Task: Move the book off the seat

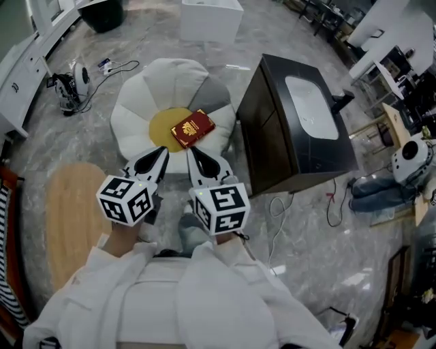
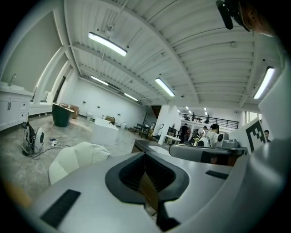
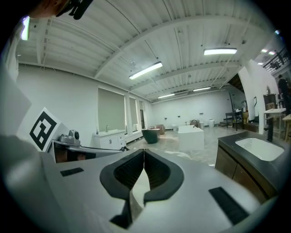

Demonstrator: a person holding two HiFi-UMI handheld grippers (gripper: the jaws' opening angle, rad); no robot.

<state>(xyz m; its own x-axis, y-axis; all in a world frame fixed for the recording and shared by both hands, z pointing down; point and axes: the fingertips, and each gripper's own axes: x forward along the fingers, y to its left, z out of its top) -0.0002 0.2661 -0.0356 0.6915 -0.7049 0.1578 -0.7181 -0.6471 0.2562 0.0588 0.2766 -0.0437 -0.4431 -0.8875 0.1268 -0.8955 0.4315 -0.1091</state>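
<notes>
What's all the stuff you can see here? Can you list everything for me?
book: one, red, on the seat's yellow middle
seat: one, white and grey petals, on the floor just ahead of the grippers
cabinet: one, dark with a white basin, right of the seat
wooden panel: one, tan, floor at left
white box: one, beyond the seat
left gripper: one, white, black fingers, shut, empty
right gripper: one, white, black fingers, shut, empty
sleeves: two, white, at the bottom

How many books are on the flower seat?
1. The red book lies on the yellow middle of the white flower-shaped seat. No other book shows.
</notes>
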